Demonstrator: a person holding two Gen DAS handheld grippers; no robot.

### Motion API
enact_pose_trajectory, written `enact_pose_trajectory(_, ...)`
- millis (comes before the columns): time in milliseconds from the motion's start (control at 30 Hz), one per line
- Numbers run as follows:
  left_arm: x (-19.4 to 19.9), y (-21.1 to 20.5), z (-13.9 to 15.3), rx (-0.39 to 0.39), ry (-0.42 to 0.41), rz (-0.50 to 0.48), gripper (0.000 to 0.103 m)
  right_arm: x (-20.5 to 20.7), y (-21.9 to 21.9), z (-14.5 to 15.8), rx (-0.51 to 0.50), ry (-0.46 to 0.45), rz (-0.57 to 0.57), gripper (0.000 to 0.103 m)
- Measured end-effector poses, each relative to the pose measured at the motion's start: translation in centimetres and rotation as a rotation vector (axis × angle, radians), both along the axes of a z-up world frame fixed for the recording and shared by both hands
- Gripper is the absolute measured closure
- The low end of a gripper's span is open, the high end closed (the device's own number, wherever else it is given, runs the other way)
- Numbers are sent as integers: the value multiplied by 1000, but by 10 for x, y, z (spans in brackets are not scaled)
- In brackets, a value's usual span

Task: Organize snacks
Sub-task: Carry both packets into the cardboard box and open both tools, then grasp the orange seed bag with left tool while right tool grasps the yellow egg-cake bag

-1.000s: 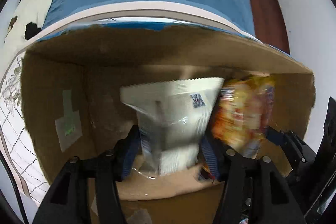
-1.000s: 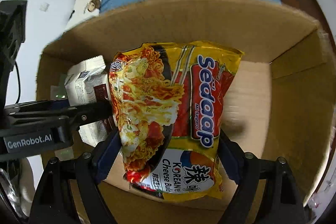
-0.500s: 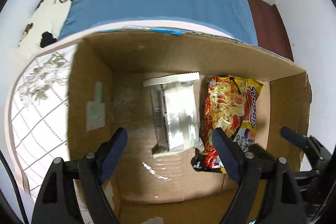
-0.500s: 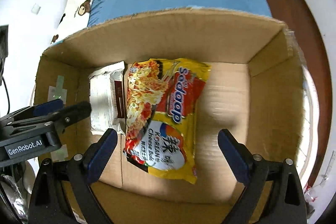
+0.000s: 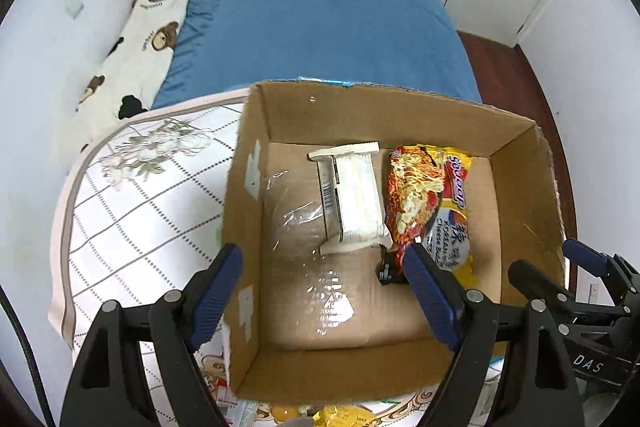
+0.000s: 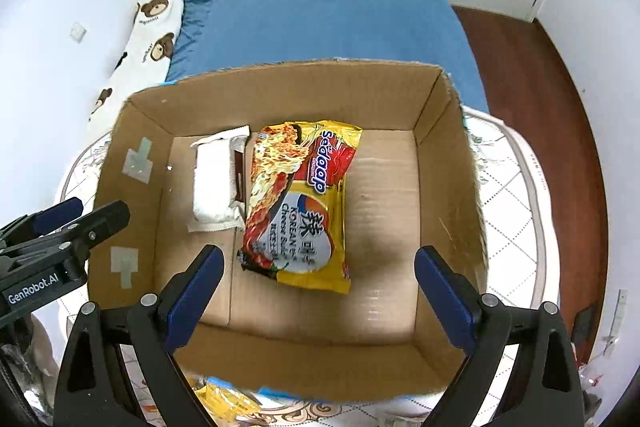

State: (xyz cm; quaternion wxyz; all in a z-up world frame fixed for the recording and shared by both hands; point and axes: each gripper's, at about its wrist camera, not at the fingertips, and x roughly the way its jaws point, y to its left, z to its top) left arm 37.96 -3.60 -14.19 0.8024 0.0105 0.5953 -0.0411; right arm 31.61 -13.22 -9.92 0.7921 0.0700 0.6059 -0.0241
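Quilted table (image 5: 132, 211), cardboard box (image 6: 280, 95), noodle packet (image 5: 436, 203) partly hidden behind left hand-held gripper (image 5: 324, 297), both hand-held grippers apart, empty.

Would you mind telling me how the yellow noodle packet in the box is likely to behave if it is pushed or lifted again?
The yellow noodle packet looks glossy, so it would probably slide easily on the cardboard box floor. Lying flat, it seems unlikely to roll or tip. Its crinkled film ends would likely flop, and the noodles inside may crack under a hard squeeze.

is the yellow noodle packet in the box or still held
In the box. The yellow noodle packet lies flat on the cardboard box floor beside a white packet; the right gripper is open and empty.
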Motion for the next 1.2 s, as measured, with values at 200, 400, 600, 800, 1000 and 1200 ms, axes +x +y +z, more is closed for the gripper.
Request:
enact_pose_trajectory(200, -36, 4, 29, 9, -85, -9, 21, -33, 9, 35, -25, -97, 2, 5)
enact_pose_trajectory(400, -69, 3, 52, 14, -144, -22, 21, -62, 18, 61, -16, -158, 2, 5)
enact_pose_trajectory(600, -100, 8, 55, 11, -156, -15, 21, -97, 26, 75, 55, -188, -12, 5)
enact_pose_trajectory(800, -157, 37, 23, 40, -100, 30, 21, -144, 49, 37, 144, -78, 17, 5)
enact_pose_trajectory(1000, -229, 87, -52, 95, 118, 115, 21, -197, 90, -54, 211, 173, 89, 5)
enact_pose_trajectory(1200, -294, 147, -129, 57, 339, 310, 21, -252, 107, -151, 479, 528, -66, 5)
